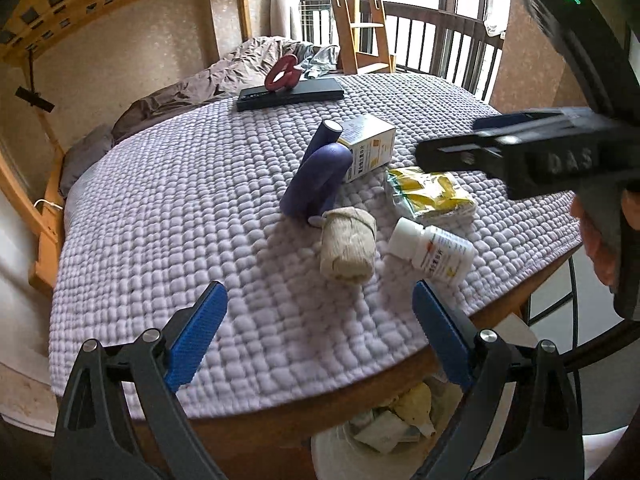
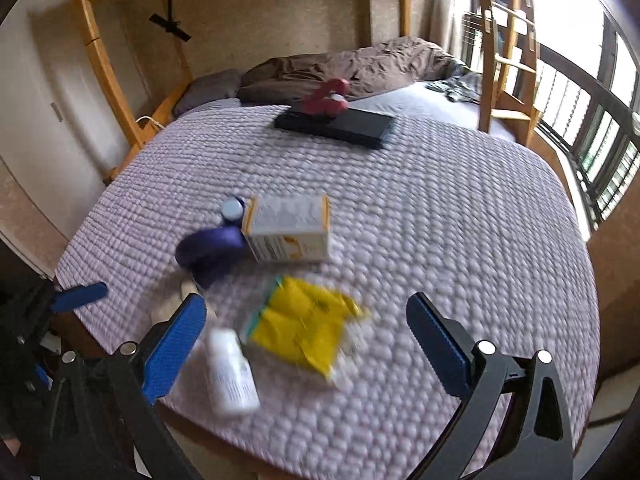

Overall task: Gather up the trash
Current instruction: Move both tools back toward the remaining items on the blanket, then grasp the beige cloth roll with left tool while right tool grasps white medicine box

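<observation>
The trash is all bunched up near the front edge of the bed, sitting on the lilac quilted cover (image 1: 168,208). Closest to me is a white pill bottle (image 1: 434,250) lying on its side, and just left of it a rolled beige bandage (image 1: 348,242). Behind the bottle there's a crumpled yellow packet (image 1: 430,192), and further back a white and yellow medicine box (image 1: 366,146) tipped against a dark blue bottle-shaped thing (image 1: 316,178) with a flat grey cap. Can't really tell what that blue thing is, honestly.

My left gripper (image 1: 320,332) has its blue pads spread wide with nothing between them, hovering over the front part of the cover. Right below it, on the floor by the wooden bed edge, there's a white bin (image 1: 384,428) with some paper and yellow scraps already in it.

My right gripper (image 2: 306,344) is spread wide too and holds nothing; from its own camera the yellow packet and the white bottle show between the pads, but they're lying on the cover, not pinched. That view is pretty blurry.

Further back there's a flat black box (image 1: 290,94) with a red looped thing (image 1: 282,74) on top, then rumpled brown bedding (image 2: 360,64) and a wooden ladder (image 1: 360,16) by the window.
</observation>
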### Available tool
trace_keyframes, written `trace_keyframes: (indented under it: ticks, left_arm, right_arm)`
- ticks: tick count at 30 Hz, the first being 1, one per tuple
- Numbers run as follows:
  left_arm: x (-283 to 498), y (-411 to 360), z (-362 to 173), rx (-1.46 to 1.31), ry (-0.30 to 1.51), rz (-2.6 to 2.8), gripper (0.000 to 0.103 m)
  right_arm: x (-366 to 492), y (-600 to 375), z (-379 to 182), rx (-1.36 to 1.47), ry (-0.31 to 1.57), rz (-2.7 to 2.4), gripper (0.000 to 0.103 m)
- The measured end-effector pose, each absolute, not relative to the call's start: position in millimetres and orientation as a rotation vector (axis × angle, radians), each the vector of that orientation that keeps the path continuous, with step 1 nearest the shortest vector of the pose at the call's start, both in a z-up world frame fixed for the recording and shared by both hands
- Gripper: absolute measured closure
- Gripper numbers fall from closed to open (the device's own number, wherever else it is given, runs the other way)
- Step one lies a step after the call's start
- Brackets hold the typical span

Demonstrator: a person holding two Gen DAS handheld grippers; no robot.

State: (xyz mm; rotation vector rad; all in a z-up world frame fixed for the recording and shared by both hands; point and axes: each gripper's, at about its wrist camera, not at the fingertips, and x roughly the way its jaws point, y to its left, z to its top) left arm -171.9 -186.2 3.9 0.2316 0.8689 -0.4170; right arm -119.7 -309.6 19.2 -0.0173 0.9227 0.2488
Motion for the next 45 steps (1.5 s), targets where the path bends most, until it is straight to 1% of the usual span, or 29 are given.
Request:
trace_keyframes:
  ticks: [5,6,11,13,14,16,18,19,22,24,25,26,31,45]
  left_arm:
    - [-157.9,-188.4,-2.4,0.217,0.894,-0.436,0.024]
    - [-155.0,-188.7,-3.5,0.213,0.898,-0.44,0.028]
    - [-143.2,-191.9,-5.2,0.197,0.904,-0.482,0.037]
    - [-140.1,-194.7,-5.5,0.206,0.9,-0.498,0.038]
    - [-138.3,-196.1,-5.9,0.212,0.898,-0.502,0.039]
    - [-132.0,-199.2,-7.6,0.213,0.902,-0.512,0.045]
    - [-128.0,-199.8,-9.0,0.203,0.908,-0.522,0.046]
    - [-126.0,-200.2,-9.8,0.199,0.911,-0.528,0.05]
    - [-121.7,-202.2,-12.0,0.192,0.918,-0.549,0.058]
    - [-119.3,-204.8,-13.8,0.194,0.924,-0.567,0.061]
    - [-118.8,-205.8,-14.6,0.197,0.923,-0.567,0.061]
    - [-118.2,-206.9,-15.5,0.201,0.923,-0.566,0.062]
    - [-120.3,-204.1,-14.3,0.181,0.922,-0.572,0.069]
    - [-130.4,-195.9,-11.2,0.173,0.92,-0.549,0.069]
  right_arm:
    - [-88.7,-295.8,11.4,-0.057,0.951,0.266,0.004]
    - [-82.5,-294.2,8.6,-0.063,0.958,0.271,0.004]
    - [-61.3,-288.7,-1.4,-0.091,0.978,0.293,0.005]
    - [-54.6,-287.2,-4.7,-0.092,0.988,0.309,0.005]
    - [-52.4,-286.2,-6.3,-0.092,0.992,0.317,0.006]
    - [-48.2,-284.4,-9.7,-0.086,1.004,0.337,0.01]
    - [-45.6,-283.5,-12.3,-0.075,1.015,0.349,0.015]
    - [-43.9,-283.5,-13.5,-0.064,1.017,0.355,0.015]
    - [-39.8,-285.2,-14.7,-0.035,1.018,0.37,0.015]
    - [-36.7,-286.6,-15.1,-0.022,1.018,0.38,0.025]
    - [-34.9,-287.4,-15.3,-0.017,1.019,0.385,0.027]
    - [-34.2,-287.8,-15.0,-0.014,1.018,0.388,0.035]
    - [-35.7,-293.8,-11.5,0.017,1.005,0.396,0.034]
    - [-72.1,-328.7,1.8,0.045,0.971,0.334,0.034]
